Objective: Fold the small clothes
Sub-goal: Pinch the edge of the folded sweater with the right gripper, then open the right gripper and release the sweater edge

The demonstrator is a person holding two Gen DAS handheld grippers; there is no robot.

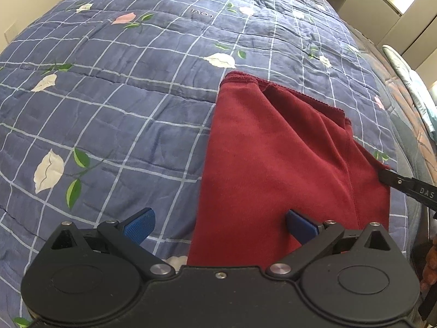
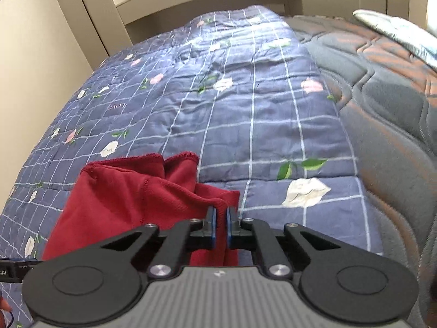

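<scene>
A dark red garment [image 1: 273,164] lies partly folded on the blue checked quilt [image 1: 123,109], hems toward the far side. My left gripper [image 1: 218,218] hangs open just above the garment's near left edge; one blue pad is over the quilt, the other over the cloth, and nothing is held. In the right wrist view, my right gripper [image 2: 221,213] is shut on a raised fold at the right edge of the red garment [image 2: 123,199]. The left wrist view shows the right gripper [image 1: 382,173] as a black finger pinching that same edge.
The quilt [image 2: 245,109] with its flower print covers most of the bed. A grey and orange quilted mattress [image 2: 382,109] shows bare to the right, with a silvery blanket [image 2: 396,30] on it. Beige cupboards [image 2: 82,13] stand behind the bed.
</scene>
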